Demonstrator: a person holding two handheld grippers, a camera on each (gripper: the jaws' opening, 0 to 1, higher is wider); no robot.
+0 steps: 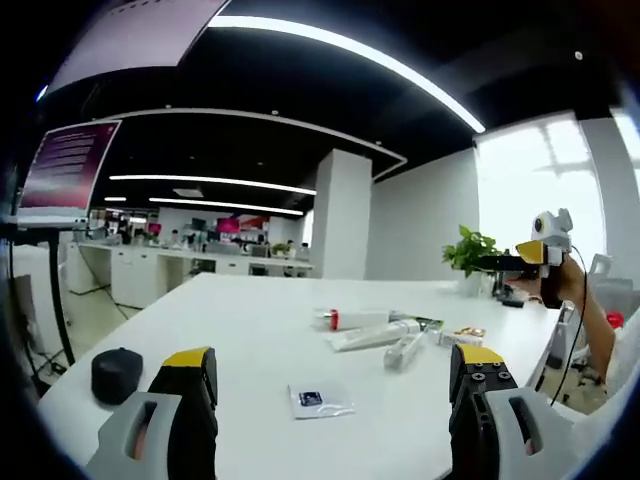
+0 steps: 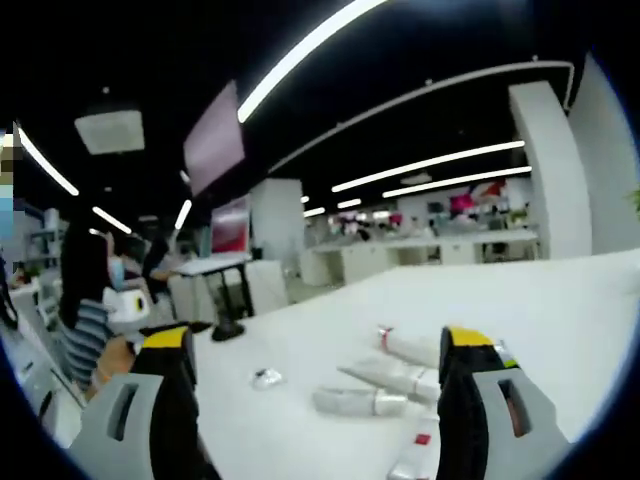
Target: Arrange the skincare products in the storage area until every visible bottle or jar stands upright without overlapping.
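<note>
Several white skincare tubes lie flat on the white table (image 1: 230, 330). One has a red cap (image 1: 350, 319), a longer tube (image 1: 375, 336) rests beside it, and a third (image 1: 404, 351) points toward me. A small printed box (image 1: 462, 336) sits to their right. My left gripper (image 1: 335, 360) hovers open over the near table, well short of them. A hand holds my right gripper (image 1: 538, 256) up at the far right. In the right gripper view the tubes (image 2: 385, 376) lie between the jaws of my open right gripper (image 2: 315, 340), nothing held.
A flat sachet (image 1: 320, 400) lies near the left gripper, and a black round object (image 1: 117, 375) sits at the table's left corner. A potted plant (image 1: 470, 250) stands at the far edge. A small red-capped item (image 2: 420, 455) lies close below. A person in stripes (image 2: 85, 320) is at the left.
</note>
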